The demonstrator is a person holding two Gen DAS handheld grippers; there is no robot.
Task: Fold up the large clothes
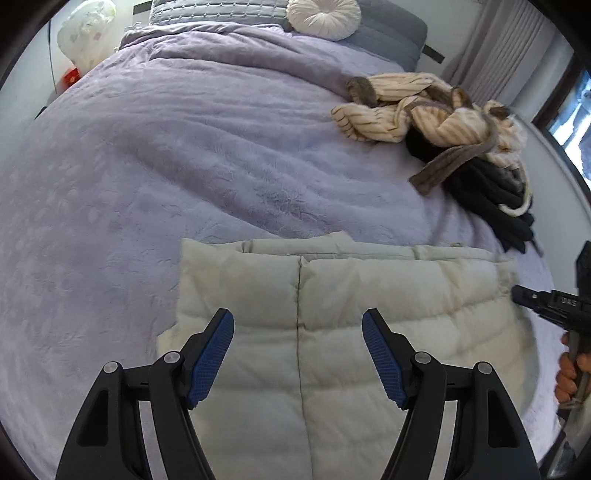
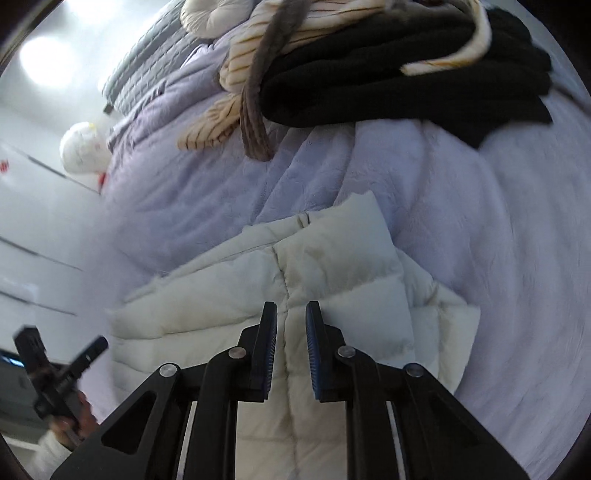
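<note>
Left wrist view: left gripper point(image 1: 297, 330) spread wide above jacket point(image 1: 332, 295); right gripper point(image 2: 291, 325) narrowly parted over its seam.

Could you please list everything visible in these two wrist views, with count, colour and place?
Puffy quilted down jacket: one, off-white, folded flat on the near part of the bed, under both grippers.
Fuzzy bedspread: one, lavender, covering the bed.
Striped knit garment with grey trim: one, cream, heaped at the far right of the bed.
Dark garments: count unclear, black, beneath the striped knit.
Round pleated cushion: one, white, at the head of the bed.
Quilted pillow: one, grey, beside the cushion.
Left gripper: black with blue pads, open above the jacket.
Right gripper: black, narrowly open, holding nothing.
</note>
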